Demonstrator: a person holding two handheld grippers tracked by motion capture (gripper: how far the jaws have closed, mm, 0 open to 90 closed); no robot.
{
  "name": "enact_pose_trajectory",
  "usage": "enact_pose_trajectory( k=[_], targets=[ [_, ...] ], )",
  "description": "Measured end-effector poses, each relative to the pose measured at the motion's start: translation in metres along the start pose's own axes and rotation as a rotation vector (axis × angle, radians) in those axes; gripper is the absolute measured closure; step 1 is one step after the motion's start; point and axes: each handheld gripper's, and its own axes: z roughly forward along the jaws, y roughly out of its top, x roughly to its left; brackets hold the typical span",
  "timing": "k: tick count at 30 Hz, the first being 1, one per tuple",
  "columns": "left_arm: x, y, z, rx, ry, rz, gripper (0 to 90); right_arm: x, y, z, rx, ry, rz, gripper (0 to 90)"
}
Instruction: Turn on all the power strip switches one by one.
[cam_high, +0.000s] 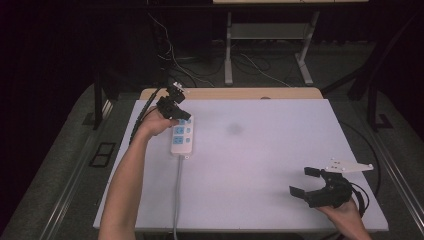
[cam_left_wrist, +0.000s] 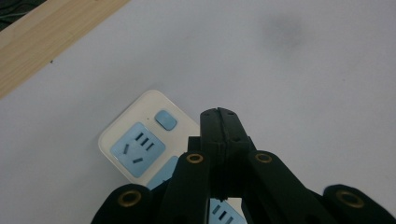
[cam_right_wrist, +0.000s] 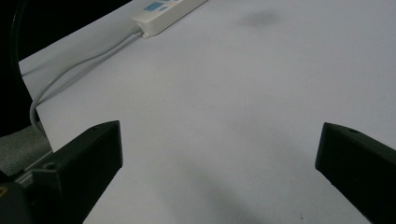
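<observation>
White power strip (cam_left_wrist: 140, 149) under closed, empty left gripper (cam_left_wrist: 218, 114) (right gripper (cam_high: 306, 181) wide, w/o load)

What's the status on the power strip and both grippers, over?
Left gripper shut, empty, above the power strip by its switch. Right gripper open, empty, far off near the table edge. Nothing in the way.

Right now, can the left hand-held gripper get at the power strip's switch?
Probably yes. The left hand-held gripper, jaws shut, hovers right beside the switch on the power strip, with nothing between them.
</observation>
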Motion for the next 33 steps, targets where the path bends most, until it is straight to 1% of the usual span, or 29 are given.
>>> enact_pose_trajectory(
  k=[3,9,10,15,22,24,31,33],
  targets=[
    [0.003,0.000,0.004,-0.002,0.003,-0.015,89.3,0.000,0.000,-0.001,-0.002,-0.001,0.002,0.5],
    [0.008,-0.003,0.015,0.015,0.002,-0.024,89.3,-0.002,-0.001,-0.002,-0.004,-0.003,0.003,0.5],
    [0.007,-0.004,0.016,0.017,0.001,-0.028,89.4,-0.002,-0.001,-0.002,-0.003,-0.003,0.003,0.5],
    [0.006,-0.008,0.023,0.037,0.001,-0.019,89.3,-0.002,-0.001,-0.001,-0.003,-0.003,0.003,0.5],
    [0.006,-0.019,0.032,0.052,-0.008,-0.034,89.3,-0.001,-0.001,0.000,0.002,-0.003,0.001,0.5],
    [0.006,-0.021,0.034,0.058,-0.011,-0.029,89.3,-0.001,-0.001,0.000,0.002,-0.004,0.001,0.5],
    [0.004,-0.026,0.042,0.063,-0.020,-0.034,89.3,-0.001,-0.001,0.001,0.007,-0.004,0.000,0.5],
    [0.004,-0.027,0.043,0.057,-0.021,-0.037,89.3,-0.001,-0.001,0.001,0.008,-0.004,-0.001,0.5]
  ],
)
